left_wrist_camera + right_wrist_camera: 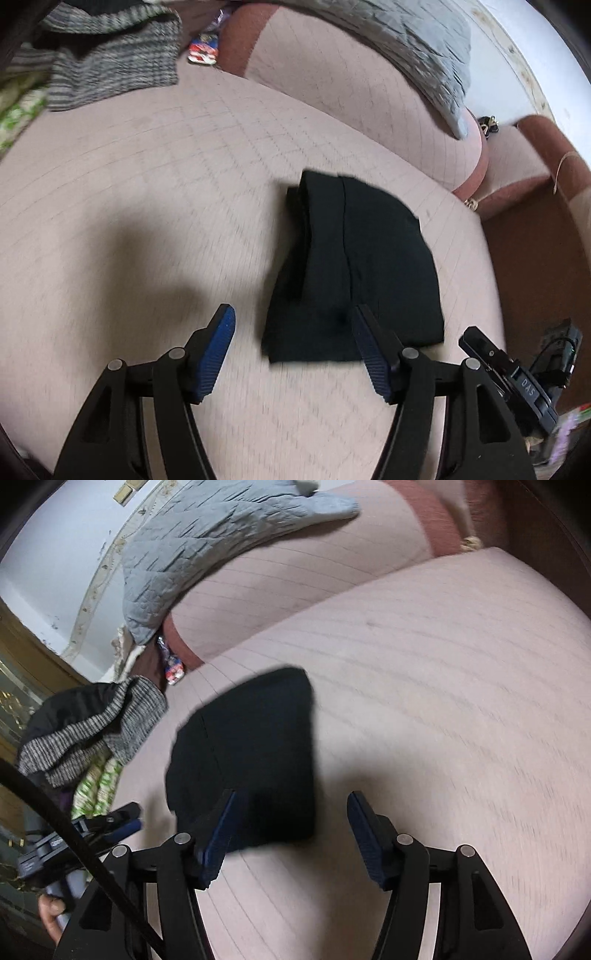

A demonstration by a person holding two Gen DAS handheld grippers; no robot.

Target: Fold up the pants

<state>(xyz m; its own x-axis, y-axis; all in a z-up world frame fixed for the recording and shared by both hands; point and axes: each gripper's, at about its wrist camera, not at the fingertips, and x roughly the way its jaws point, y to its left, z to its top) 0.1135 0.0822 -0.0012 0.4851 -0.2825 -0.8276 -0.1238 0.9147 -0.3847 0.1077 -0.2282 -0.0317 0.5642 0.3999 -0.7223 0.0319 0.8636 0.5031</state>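
Where a grey striped knit [110, 62] is heaped at the far left of the pink sofa seat [147, 184], the left tongs [293, 314] hang spread wide and empty. Between both tools lie the black pants [354, 266], folded into a compact bundle on the seat. Further right, the right tongs [291, 799] gape too, gripping nothing, with a grey quilt [207, 542] draped on the backrest.

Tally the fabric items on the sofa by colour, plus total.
Black: 1, folded pants on the seat cushion
Grey striped knit: 1, sweater heaped at the far end
Pale grey quilted: 1, blanket over the backrest
Green-and-white print: 1, cloth beneath the knit
Total: 4
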